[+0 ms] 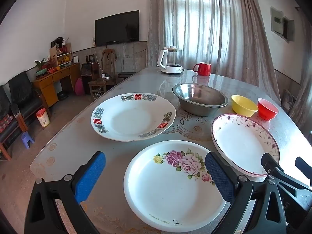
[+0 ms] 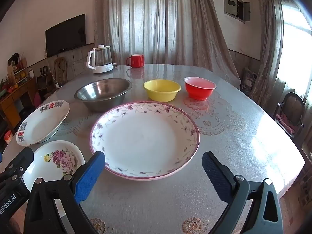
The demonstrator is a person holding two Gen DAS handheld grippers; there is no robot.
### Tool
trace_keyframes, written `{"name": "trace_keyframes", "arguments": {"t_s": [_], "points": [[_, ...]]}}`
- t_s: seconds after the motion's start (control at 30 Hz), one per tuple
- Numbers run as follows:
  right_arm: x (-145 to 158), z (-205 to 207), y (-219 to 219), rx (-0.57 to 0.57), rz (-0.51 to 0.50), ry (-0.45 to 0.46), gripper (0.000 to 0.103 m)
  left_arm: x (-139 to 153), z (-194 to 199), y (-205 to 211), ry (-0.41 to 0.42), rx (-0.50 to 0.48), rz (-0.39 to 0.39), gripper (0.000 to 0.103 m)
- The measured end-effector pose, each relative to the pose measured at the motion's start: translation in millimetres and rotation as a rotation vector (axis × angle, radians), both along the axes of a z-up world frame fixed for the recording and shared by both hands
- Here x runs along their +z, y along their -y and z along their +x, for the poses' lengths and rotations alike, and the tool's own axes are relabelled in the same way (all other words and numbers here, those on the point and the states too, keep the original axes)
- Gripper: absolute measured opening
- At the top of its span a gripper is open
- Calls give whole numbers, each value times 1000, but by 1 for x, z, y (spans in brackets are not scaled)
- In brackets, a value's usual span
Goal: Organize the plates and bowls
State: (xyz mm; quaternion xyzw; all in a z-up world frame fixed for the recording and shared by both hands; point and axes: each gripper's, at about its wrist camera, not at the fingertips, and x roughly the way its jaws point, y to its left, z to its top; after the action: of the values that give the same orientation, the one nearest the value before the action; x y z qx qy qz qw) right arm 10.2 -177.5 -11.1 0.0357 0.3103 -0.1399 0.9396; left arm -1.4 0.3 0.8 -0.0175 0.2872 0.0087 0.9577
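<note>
Left gripper [image 1: 155, 175]: jaws wide apart, empty, over the rose plate [image 1: 171, 193]; red-character plate [image 1: 132, 117] ahead-left, steel bowl [image 1: 199, 99] ahead; only this view shows the armchairs [image 1: 21, 97].
Right gripper [image 2: 154, 175]: jaws wide apart, empty; vine-rimmed plate [image 2: 145, 136] just ahead, yellow bowl [image 2: 161, 89] and red bowl [image 2: 199, 87] beyond; only here, the table's [image 2: 243, 146] right edge and a chair [image 2: 290, 115].
</note>
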Motion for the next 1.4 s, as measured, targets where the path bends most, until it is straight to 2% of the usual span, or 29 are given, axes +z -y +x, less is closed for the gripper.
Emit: {"name": "trace_keyframes", "arguments": {"t_s": [0.03,0.3,1.4], "points": [[0,0,0,0,7,5,102,0,2,1,-23,-2,4,103],[1,0,4,12,11,10,101,-2,1,-2,-30,4,-1,103],[3,-3,5,12,35,24,102,-5,5,1,-38,8,1,103]]}}
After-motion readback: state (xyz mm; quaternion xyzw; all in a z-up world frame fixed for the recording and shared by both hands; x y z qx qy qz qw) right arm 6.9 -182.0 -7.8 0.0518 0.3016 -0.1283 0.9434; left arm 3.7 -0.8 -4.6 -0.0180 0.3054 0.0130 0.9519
